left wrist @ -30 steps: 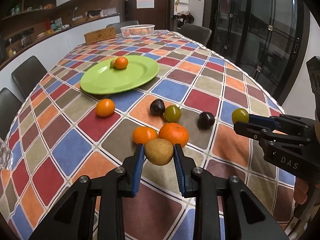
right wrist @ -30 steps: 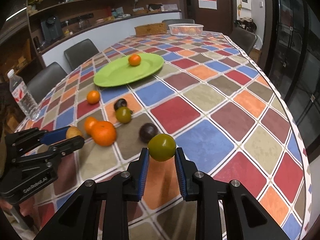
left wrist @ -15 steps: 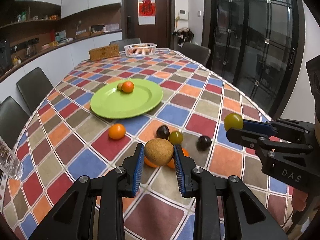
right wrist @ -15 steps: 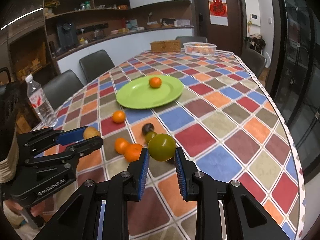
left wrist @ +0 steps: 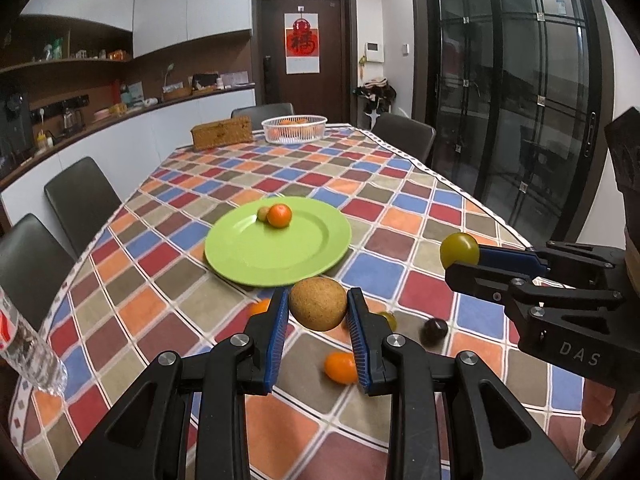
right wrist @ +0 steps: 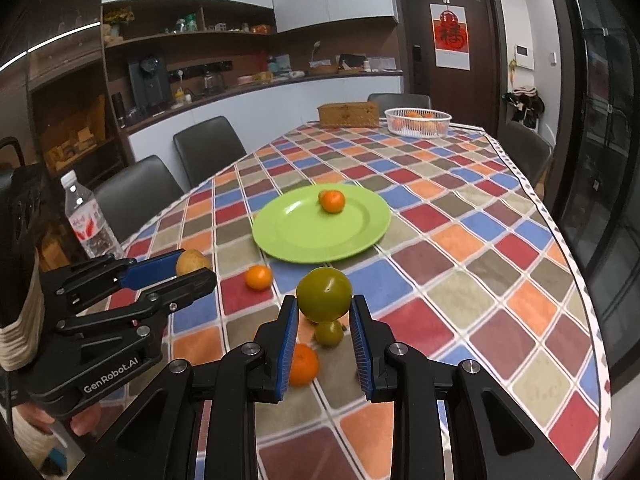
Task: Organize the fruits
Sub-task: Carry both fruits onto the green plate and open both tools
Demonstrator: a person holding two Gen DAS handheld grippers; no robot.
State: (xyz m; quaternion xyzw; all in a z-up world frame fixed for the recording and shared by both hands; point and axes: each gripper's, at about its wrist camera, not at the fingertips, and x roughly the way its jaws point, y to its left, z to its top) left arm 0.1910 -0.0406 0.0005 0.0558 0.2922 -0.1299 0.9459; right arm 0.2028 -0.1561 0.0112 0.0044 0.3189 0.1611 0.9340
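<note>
Two grippers: both loaded and raised above the tabletop (left wrist: 420, 184), each fruit clear of the cloth.
Left gripper (left wrist: 318, 312): blue pads pinching a brown fruit (left wrist: 318, 304) at lower centre of its own view; in the right view it shows at left edge.
Right gripper (right wrist: 323, 312): pads pinching a green fruit (right wrist: 324, 294) at lower centre of its view; in the left view it enters from the right edge.
Loose fruit below: beneath the grippers lie an orange (right wrist: 302, 364), a smaller green fruit (right wrist: 329, 333), a dark plum (left wrist: 435, 330) and a small orange (right wrist: 258, 277) nearer the plate.
Step in hand, as I judge it: carrying both fruits to the green plate (left wrist: 320, 256) at mid-frame.
Doing it well: keep each grip steady and level, since round fruit can roll out of flat pads; bring the grippers in one after the other so they do not crowd each other over the plate; lower until the fruit nearly touches before spreading the pads, and set it on the flat centre, apart from what is there.
Plate contents: a mandarin (left wrist: 279, 215) touching a small pale fruit (left wrist: 263, 213) on the far side; the near half is bare.
White basket (left wrist: 294, 130): at the far end of the tabletop, holding orange fruits, count unclear.
Wicker box (left wrist: 221, 133): just beside the basket, contents not visible.
Water bottle (right wrist: 86, 222): at the left edge.
</note>
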